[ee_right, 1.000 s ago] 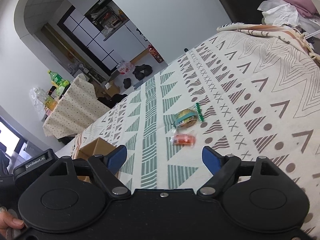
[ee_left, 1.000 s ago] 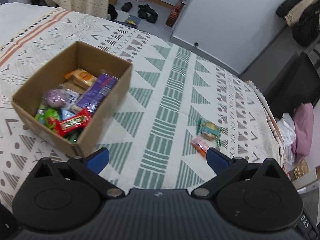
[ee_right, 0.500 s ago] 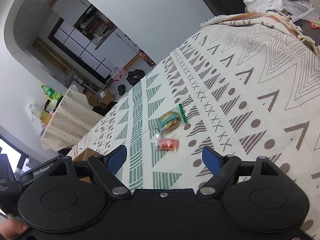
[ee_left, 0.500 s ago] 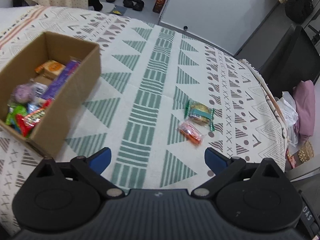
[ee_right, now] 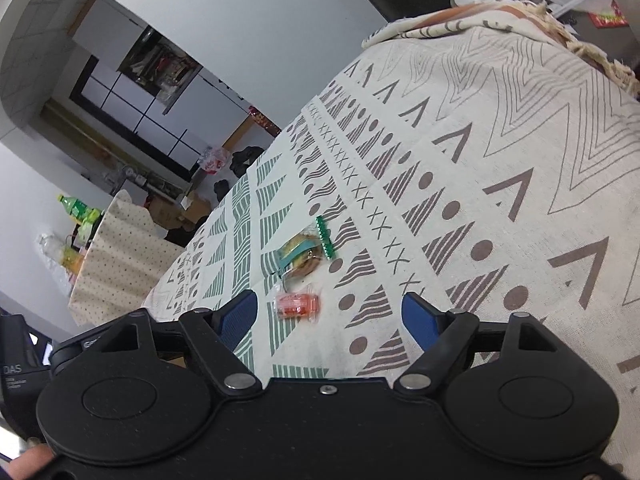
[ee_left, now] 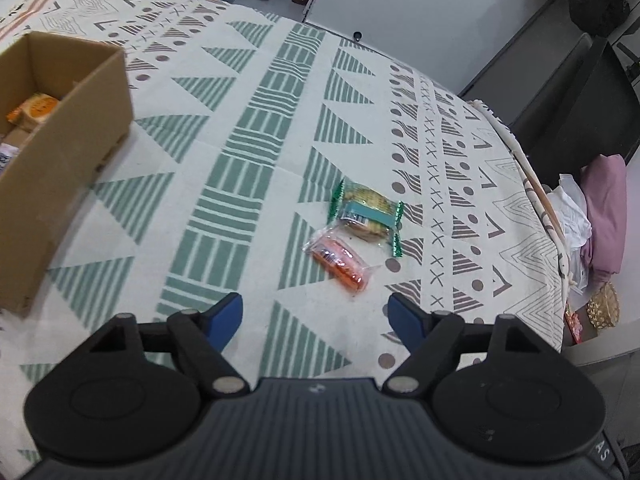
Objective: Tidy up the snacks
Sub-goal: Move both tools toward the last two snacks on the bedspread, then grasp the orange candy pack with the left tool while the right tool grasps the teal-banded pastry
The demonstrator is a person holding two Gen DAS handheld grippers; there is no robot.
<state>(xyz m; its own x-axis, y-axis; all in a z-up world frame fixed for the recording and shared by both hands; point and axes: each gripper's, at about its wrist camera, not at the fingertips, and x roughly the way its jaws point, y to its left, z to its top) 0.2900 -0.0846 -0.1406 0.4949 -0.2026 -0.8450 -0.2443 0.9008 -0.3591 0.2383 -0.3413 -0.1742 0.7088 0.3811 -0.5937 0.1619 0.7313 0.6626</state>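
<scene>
Nearest the camera, the left hand-held gripper (ee_left: 316, 316) had its jaws apart with nothing between them. They'd just been narrowing a bit, and my guess is that was to size them for a small packet instead of staying wide open. It pointed steeply down at the patterned cloth (ee_left: 256, 168), which makes sense if it was lining up a pick.

The right hand-held gripper (ee_right: 330, 314) was also apart and empty, its jaws having closed slightly too. It came in lower and flatter, looking across the cloth from the other side.

Just past both sets of tips lay the orange packet (ee_left: 340, 262), flat on the cloth, so the closest thing to grab. In the right view it sat just beyond the left blue pad (ee_right: 240, 314), not between the jaws yet.

Touching it on the far side was the green-edged biscuit pack (ee_left: 366, 214), also lying flat. These two looked like the only loose snacks left out.

Off to the left, well apart from them, the cardboard box (ee_left: 60, 152) stood open with snacks already in it, probably where these two belong.
</scene>
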